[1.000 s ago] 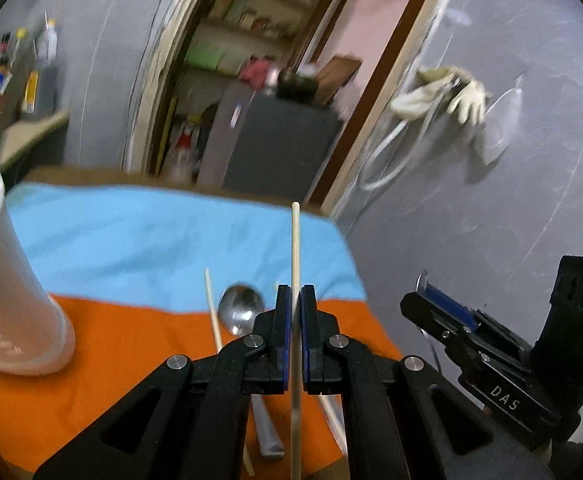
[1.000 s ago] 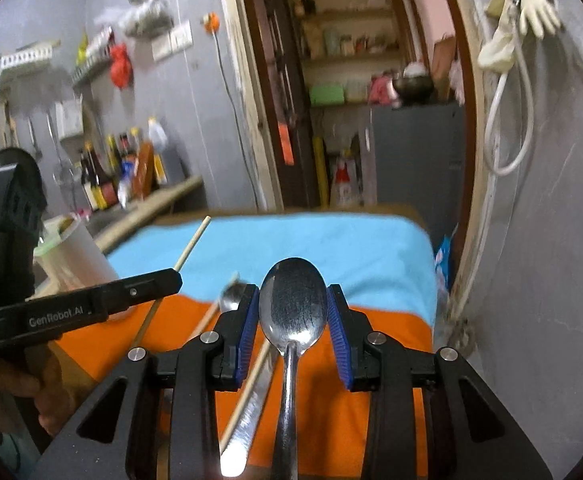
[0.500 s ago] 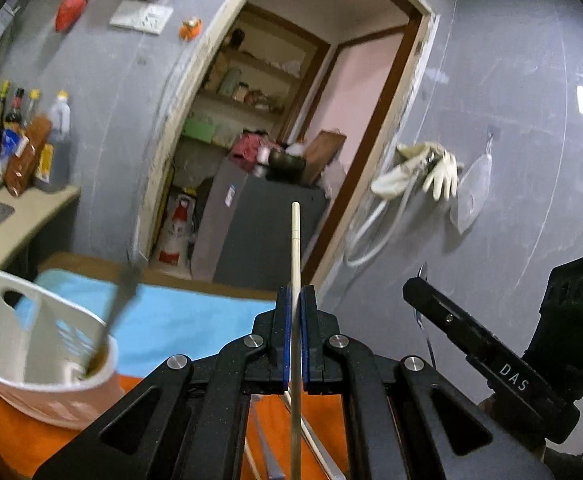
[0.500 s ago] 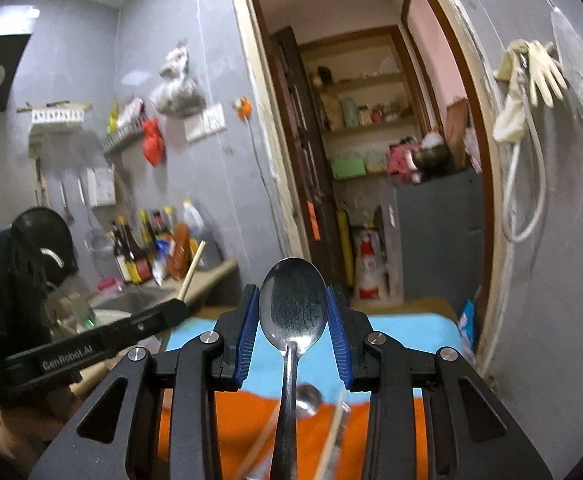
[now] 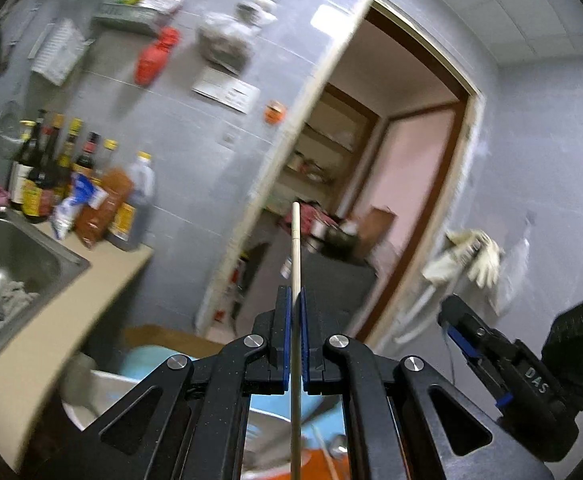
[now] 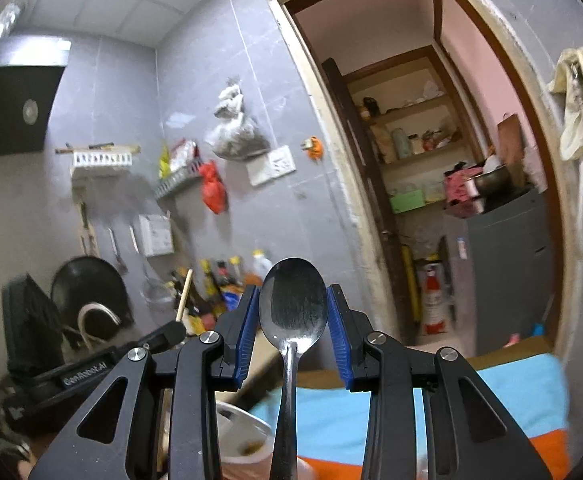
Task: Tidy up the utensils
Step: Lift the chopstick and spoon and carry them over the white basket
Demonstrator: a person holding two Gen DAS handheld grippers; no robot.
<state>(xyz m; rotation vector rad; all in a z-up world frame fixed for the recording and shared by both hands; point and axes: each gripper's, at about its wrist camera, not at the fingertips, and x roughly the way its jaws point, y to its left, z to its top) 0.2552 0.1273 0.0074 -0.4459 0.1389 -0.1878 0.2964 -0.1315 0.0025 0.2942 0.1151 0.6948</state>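
1. We see the left hand-held gripper [image 5: 296, 308] pinching a wooden chopstick [image 5: 296, 248], upright above the white utensil holder [image 5: 87, 396].
2. The right hand-held gripper [image 6: 293, 312] clamps a metal spoon [image 6: 293, 306], bowl upward, above the blue-and-orange cloth [image 6: 503, 404].

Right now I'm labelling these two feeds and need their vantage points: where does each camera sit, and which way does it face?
Left wrist view: sits behind the left claw, facing level toward the doorway; its fingers clamp a chopstick, and the right claw shows at the right edge.
Right wrist view: sits behind the right claw, also facing the doorway; it grips a spoon, with the left claw at left.
Shared: doorway, bottles, gloves.
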